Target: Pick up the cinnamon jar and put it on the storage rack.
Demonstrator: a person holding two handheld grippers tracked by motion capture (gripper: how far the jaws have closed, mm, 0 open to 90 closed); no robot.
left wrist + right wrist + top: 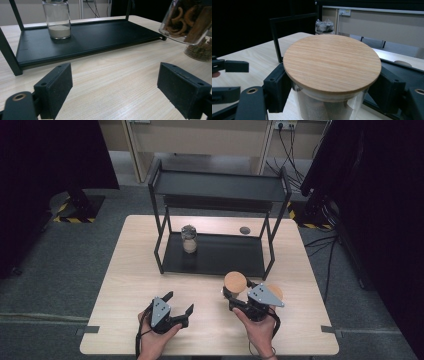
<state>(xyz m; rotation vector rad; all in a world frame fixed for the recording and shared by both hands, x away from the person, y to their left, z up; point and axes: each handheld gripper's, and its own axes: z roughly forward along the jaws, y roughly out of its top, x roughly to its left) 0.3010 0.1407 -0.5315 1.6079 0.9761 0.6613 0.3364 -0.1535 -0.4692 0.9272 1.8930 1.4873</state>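
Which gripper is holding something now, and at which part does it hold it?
The right gripper holds a glass jar by its sides, just under the wooden lid. The left gripper is open and holds nothing.

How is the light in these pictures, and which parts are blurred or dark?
High view: even soft light on the table, black curtains at both sides, faint shadow under the rack. Left gripper view: the sand jar is sharp, the tilted jar of cinnamon sticks slightly blurred. Right gripper view: the wooden lid is sharp and evenly lit, the background behind it dark at left.
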